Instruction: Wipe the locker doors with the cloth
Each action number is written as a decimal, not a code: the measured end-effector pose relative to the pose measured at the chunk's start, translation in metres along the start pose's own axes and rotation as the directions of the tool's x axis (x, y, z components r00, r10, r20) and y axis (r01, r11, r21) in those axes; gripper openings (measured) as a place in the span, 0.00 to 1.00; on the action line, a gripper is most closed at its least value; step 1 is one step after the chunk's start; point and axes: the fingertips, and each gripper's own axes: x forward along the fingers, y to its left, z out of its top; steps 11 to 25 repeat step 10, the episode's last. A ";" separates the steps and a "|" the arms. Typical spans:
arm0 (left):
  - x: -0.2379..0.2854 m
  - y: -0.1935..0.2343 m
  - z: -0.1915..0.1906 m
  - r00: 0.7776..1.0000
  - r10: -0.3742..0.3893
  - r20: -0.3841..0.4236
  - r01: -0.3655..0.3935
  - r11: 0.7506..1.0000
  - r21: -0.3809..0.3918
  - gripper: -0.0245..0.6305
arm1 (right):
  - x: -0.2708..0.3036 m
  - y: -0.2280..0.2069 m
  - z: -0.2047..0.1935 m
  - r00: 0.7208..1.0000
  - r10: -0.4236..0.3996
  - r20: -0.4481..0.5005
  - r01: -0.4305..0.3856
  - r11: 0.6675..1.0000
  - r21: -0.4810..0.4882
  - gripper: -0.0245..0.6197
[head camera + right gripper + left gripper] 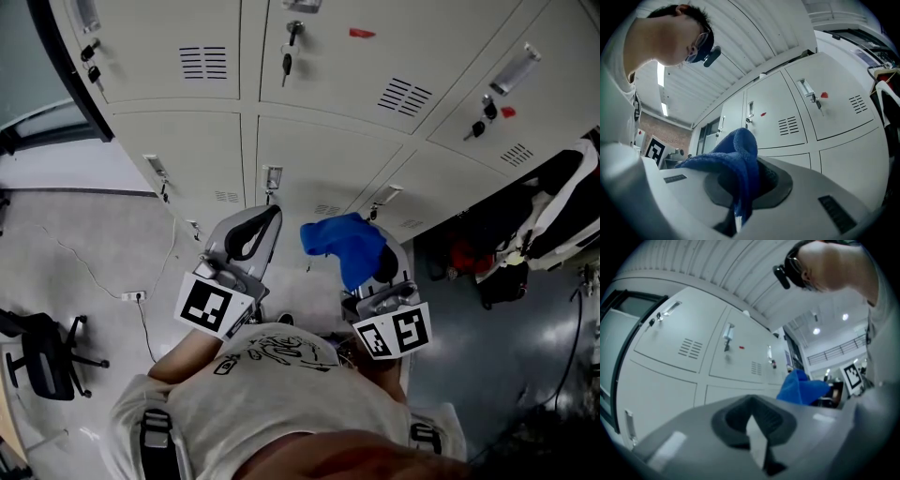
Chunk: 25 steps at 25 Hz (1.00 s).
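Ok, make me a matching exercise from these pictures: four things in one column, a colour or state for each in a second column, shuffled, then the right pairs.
Things:
1. left gripper
2. right gripper
3. cloth
4. office chair

Colour or state:
A. black, standing on the floor
B. shut on the cloth
C. blue, bunched up
D. shut, with nothing in it

Pairs: 1-D, 2-B, 3-C, 4-A
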 end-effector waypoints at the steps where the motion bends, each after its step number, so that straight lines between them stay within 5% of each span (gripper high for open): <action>1: 0.001 0.000 0.000 1.000 -0.003 -0.001 0.003 1.000 0.001 0.04 | 0.000 0.000 0.000 1.000 -0.003 0.000 0.003 1.000 0.002 0.08; 25: 0.010 -0.005 -0.003 1.000 -0.024 -0.007 0.024 1.000 0.000 0.04 | -0.001 -0.009 -0.002 1.000 -0.021 0.004 0.021 1.000 0.012 0.08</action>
